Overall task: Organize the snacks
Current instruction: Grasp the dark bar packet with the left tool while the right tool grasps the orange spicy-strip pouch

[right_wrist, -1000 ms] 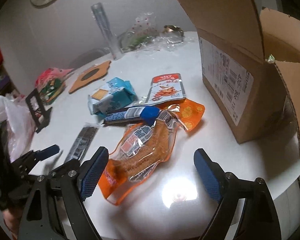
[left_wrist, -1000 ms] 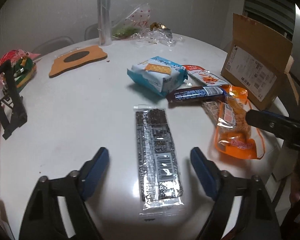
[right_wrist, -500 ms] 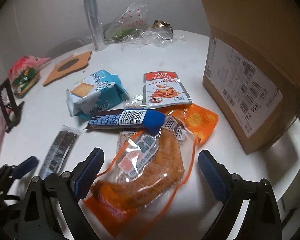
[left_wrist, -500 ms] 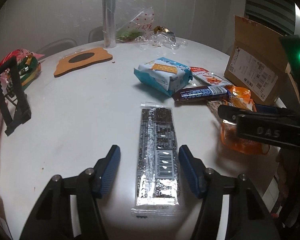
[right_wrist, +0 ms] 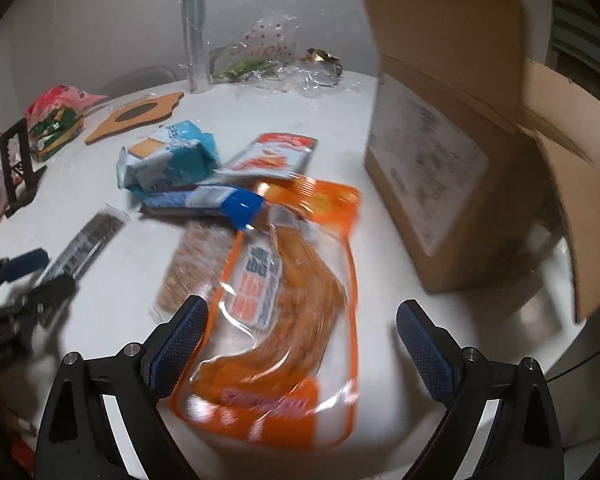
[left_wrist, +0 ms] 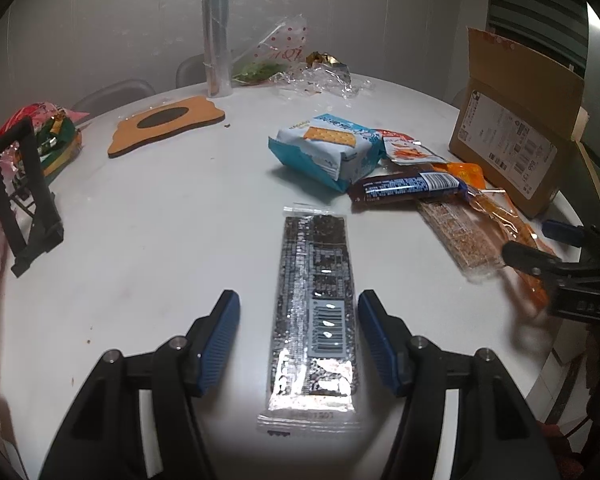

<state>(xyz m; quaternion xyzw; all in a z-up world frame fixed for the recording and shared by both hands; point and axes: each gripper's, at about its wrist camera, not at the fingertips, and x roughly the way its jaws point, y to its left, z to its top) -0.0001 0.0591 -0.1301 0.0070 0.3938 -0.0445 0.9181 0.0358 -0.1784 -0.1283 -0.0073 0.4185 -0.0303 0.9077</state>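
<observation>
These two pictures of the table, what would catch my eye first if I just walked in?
Probably the bright orange snack pouch lying between the open blue fingers of the right gripper, beside a big open cardboard box. Next, the long dark seaweed-style bar lying flat between the left gripper's fingers.

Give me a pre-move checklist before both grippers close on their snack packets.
1. Left gripper straddles the dark seaweed bar, pads not pressing on it: ok.
2. Bar lies flat on the table, clear of other snacks: ok.
3. Right gripper open wide over the orange packet: ok.
4. Orange packet free: not ok, it overlaps the grain bar.
5. Cardboard box flaps open: ok; the room inside: cannot tell.
6. Right view sharp: not ok, blurred.
</observation>
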